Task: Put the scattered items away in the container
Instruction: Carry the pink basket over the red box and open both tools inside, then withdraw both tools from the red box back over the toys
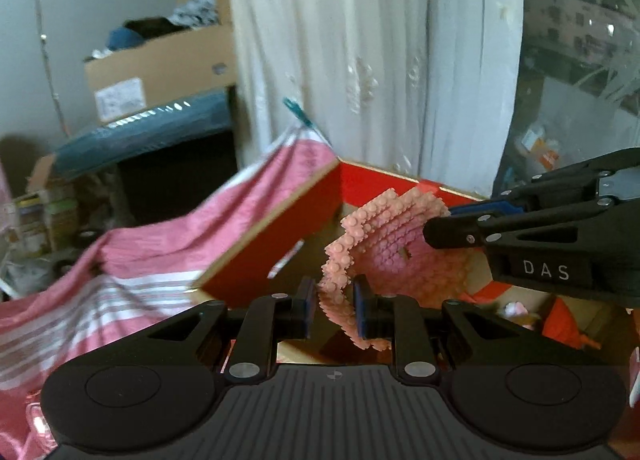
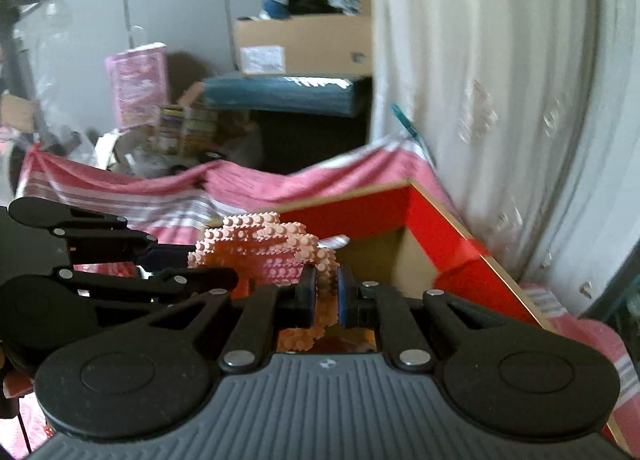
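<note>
A pink studded rubber mat hangs curled in the air over the open red cardboard box. My left gripper is shut on the mat's near edge, its blue pads pinching the studs. The right gripper comes in from the right and grips the mat's far side. In the right wrist view the right gripper is shut on the same mat, and the left gripper holds it from the left. The red box lies just beyond, its inside partly hidden by the mat.
A pink and white striped cloth covers the surface around the box. A white curtain hangs right behind the box. A brown carton sits on a blue-covered stand at the back left. Small items lie in the box.
</note>
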The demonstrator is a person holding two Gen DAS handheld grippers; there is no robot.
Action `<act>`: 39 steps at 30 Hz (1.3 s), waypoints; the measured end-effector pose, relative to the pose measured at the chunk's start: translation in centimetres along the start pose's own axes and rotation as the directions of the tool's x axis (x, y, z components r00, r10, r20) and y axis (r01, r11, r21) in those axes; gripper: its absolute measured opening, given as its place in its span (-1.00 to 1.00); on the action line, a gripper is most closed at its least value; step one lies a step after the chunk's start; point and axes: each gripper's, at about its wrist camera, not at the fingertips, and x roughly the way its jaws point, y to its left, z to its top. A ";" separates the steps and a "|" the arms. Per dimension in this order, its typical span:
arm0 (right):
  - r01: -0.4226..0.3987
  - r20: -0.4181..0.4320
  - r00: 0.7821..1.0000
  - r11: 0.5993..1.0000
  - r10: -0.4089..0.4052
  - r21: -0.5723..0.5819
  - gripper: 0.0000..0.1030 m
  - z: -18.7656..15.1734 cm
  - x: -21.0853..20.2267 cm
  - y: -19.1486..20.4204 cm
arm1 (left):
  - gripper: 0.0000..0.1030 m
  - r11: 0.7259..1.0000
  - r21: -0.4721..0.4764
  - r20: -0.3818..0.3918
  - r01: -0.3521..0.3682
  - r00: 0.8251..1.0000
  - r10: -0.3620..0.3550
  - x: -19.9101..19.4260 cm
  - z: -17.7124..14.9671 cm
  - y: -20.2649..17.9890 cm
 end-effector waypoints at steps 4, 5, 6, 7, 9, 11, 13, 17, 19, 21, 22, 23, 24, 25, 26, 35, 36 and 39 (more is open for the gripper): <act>-0.018 -0.053 0.998 0.999 0.021 0.044 -0.75 -1.0 1.9 -2.4 | -0.67 1.000 0.025 -0.050 -0.003 0.999 0.004 3.0 -0.3 -1.0; -0.026 -0.067 0.997 0.999 0.029 0.046 -0.75 -1.2 2.5 -2.6 | -0.67 1.000 0.025 -0.066 -0.004 0.998 0.005 3.5 -0.6 -1.1; -0.036 -0.083 0.996 0.998 0.039 0.047 -0.75 -1.4 3.2 -3.0 | -0.67 1.000 0.021 -0.080 -0.005 0.997 0.007 4.0 -0.8 -0.9; -0.044 -0.094 0.994 0.998 0.048 0.050 -0.75 -1.4 3.7 -3.1 | -0.67 1.000 0.017 -0.095 -0.009 0.995 0.011 4.7 -0.9 -0.8; -0.065 -0.111 0.991 0.996 0.072 0.062 -0.74 -1.5 4.8 -3.2 | -0.66 1.000 0.009 -0.120 -0.022 0.993 0.023 5.6 -1.1 -0.3; -0.091 -0.123 0.987 0.992 0.101 0.086 -0.71 -1.3 5.9 -3.3 | -0.66 0.999 -0.002 -0.141 -0.038 0.989 0.037 6.2 -1.2 0.4; -0.106 -0.116 0.986 0.990 0.117 0.097 -0.70 -1.2 6.5 -3.3 | -0.59 0.999 -0.012 -0.157 -0.052 0.986 0.050 6.8 -1.3 0.9; -0.098 -0.103 0.989 0.990 0.109 0.104 -0.44 -1.1 7.0 -3.2 | 0.10 0.997 -0.016 -0.154 -0.079 0.985 0.076 7.1 -1.4 1.6; -0.089 -0.104 0.990 0.990 0.100 0.107 -0.26 -1.3 7.0 -3.1 | 0.61 0.994 -0.006 -0.118 -0.107 0.987 0.106 6.6 -1.3 1.7; -0.082 -0.105 0.990 0.990 0.094 0.115 -0.11 -1.6 6.7 -3.1 | 0.70 0.992 -0.007 -0.096 -0.125 0.988 0.124 6.1 -1.1 1.9; -0.082 -0.104 0.990 0.989 0.094 0.121 0.00 -1.7 6.6 -3.0 | 0.70 0.992 -0.004 -0.092 -0.123 0.988 0.122 5.8 -1.1 2.0; -0.080 -0.101 0.991 0.988 0.093 0.129 0.12 -1.7 6.5 -3.0 | 0.71 0.993 -0.003 -0.090 -0.122 0.989 0.121 5.4 -1.1 2.1; -0.076 -0.099 0.991 0.988 0.089 0.132 0.18 -1.8 6.3 -2.9 | 0.72 0.992 -0.004 -0.087 -0.126 0.988 0.125 5.2 -1.3 2.2; -0.073 -0.096 0.992 0.989 0.086 0.132 0.26 -1.8 6.0 -2.7 | 0.73 0.991 -0.004 -0.084 -0.132 0.988 0.131 4.9 -1.4 2.4; -0.070 -0.091 0.992 0.989 0.082 0.128 0.27 -1.8 5.8 -2.5 | 0.73 0.991 -0.004 -0.084 -0.136 0.987 0.135 4.6 -1.4 2.5; -0.079 -0.041 0.996 0.989 0.084 0.123 0.36 -1.4 3.7 0.5 | 0.76 0.985 -0.010 -0.072 -0.175 0.982 0.173 0.4 -3.1 4.5; -0.081 -0.034 0.996 0.990 0.085 0.118 0.36 -1.3 3.4 0.9 | 0.76 0.984 -0.013 -0.071 -0.180 0.981 0.179 -0.1 -3.3 4.8; -0.101 -0.016 0.995 0.990 0.103 0.103 0.36 -1.0 2.5 2.4 | 0.76 0.980 -0.020 -0.075 -0.198 0.978 0.196 -1.4 -4.2 5.7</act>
